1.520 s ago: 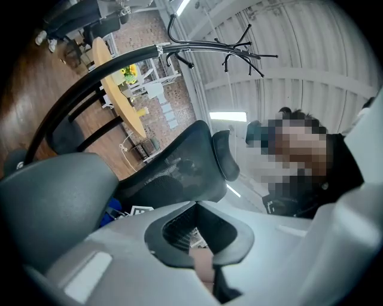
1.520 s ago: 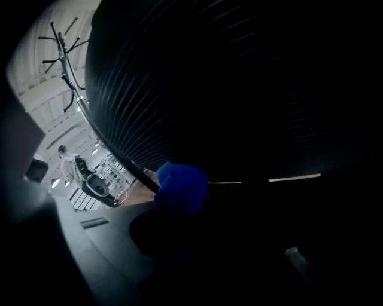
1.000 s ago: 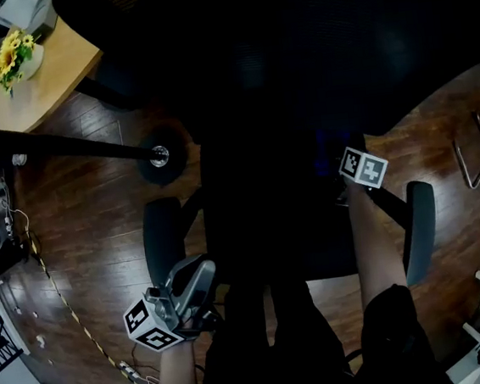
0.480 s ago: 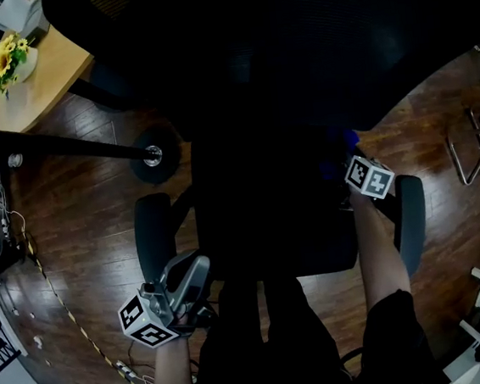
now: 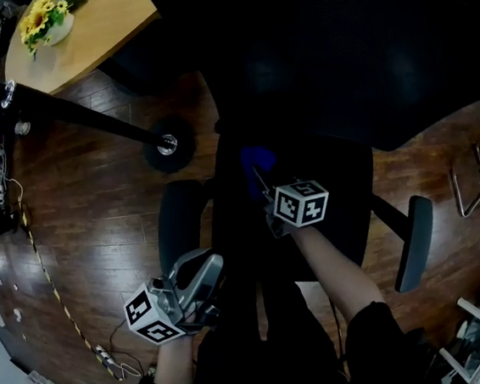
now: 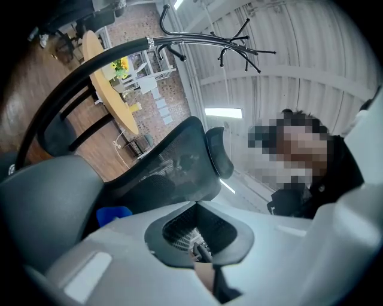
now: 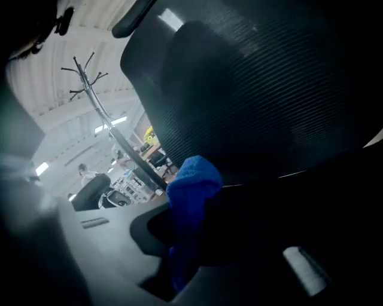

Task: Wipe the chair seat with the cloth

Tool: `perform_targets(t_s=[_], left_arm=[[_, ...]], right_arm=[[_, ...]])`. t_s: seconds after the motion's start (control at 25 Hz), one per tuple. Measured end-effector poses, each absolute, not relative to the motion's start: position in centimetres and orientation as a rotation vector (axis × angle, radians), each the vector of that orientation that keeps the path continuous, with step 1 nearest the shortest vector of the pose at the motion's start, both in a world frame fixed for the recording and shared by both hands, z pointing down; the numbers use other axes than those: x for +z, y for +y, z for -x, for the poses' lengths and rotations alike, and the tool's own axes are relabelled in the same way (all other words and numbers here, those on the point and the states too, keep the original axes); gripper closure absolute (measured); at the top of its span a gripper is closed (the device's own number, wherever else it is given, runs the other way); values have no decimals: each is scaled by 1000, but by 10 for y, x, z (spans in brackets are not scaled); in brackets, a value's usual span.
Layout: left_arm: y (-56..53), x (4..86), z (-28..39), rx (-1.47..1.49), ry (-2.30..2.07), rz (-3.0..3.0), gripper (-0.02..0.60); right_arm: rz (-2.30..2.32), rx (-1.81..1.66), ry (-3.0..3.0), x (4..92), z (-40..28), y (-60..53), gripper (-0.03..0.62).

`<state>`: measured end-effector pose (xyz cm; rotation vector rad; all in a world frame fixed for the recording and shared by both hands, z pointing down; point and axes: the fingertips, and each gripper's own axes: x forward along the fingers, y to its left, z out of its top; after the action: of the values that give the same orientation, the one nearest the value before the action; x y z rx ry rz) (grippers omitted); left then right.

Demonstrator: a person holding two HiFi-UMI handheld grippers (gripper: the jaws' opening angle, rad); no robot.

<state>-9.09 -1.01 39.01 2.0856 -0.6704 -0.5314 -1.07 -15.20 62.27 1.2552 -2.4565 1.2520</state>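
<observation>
A black office chair fills the head view, its dark seat [image 5: 341,176] lying between two grey armrests [image 5: 176,228]. My right gripper [image 5: 262,179] is over the left part of the seat, shut on a blue cloth [image 5: 256,159]. In the right gripper view the cloth [image 7: 192,182] bunches out of the jaws in front of the mesh backrest [image 7: 251,77]. My left gripper [image 5: 204,272] hangs low beside the left armrest, off the seat, with its jaws together and nothing in them. The left gripper view shows the cloth [image 6: 111,214] as a small blue patch past the left gripper [image 6: 200,236].
A round wooden table [image 5: 95,32] with yellow flowers [image 5: 43,18] stands at the upper left. A coat stand's pole runs to its base [image 5: 167,143] near the chair. A cable [image 5: 53,283] trails over the wood floor at left. A metal frame [image 5: 468,171] stands at right.
My right gripper has carried the blue cloth leftward across the seat, from beside the right armrest to the seat's left part. The left gripper has stayed low by the left armrest.
</observation>
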Motion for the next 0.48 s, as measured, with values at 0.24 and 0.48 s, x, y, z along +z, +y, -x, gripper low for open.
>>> perform_targets(t_s=[0.24, 0.48], left_arm=[[-1, 395, 105, -539, -685, -2069, 589], [3, 402, 123, -533, -713, -2057, 589]], right_arm=[[-1070, 1353, -2355, 685, 101, -144, 531], [-1150, 1263, -2342, 697, 104, -135, 531]])
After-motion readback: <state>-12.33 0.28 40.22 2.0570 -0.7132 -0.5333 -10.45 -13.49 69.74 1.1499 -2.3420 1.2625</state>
